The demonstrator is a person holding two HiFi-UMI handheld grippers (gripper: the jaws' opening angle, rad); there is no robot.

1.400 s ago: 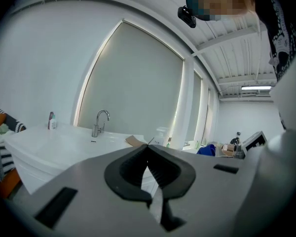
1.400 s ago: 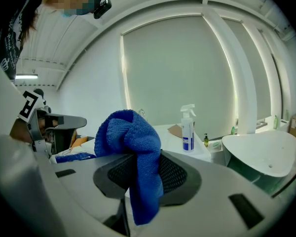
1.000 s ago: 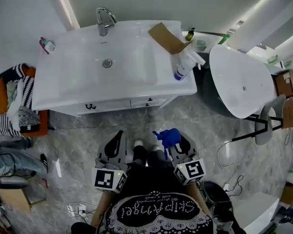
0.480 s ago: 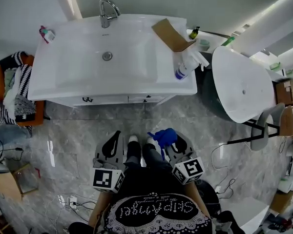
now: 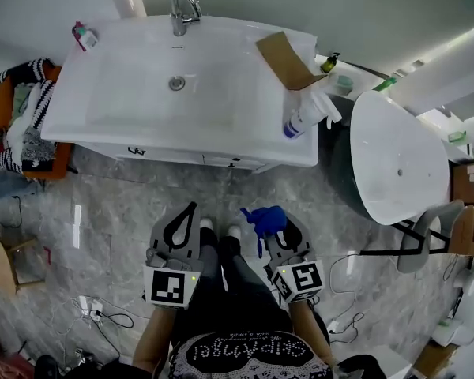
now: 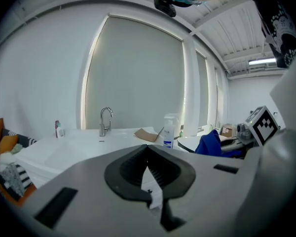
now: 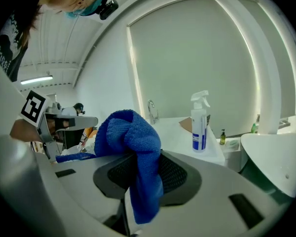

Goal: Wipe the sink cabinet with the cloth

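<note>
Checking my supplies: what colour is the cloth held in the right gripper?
Blue. The cloth shows best in the right gripper view.

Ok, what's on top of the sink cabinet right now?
A faucet, a cardboard piece, a spray bottle and a small bottle at the far left corner. Whatever lies under the cardboard piece is covered.

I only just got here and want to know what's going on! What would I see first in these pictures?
The bright blue cloth jumps out first, bunched up and pinched in the right gripper, held out just in front of the person. Next comes the big white sink cabinet ahead against the wall, with a spray bottle and a piece of brown cardboard on its right end.
</note>
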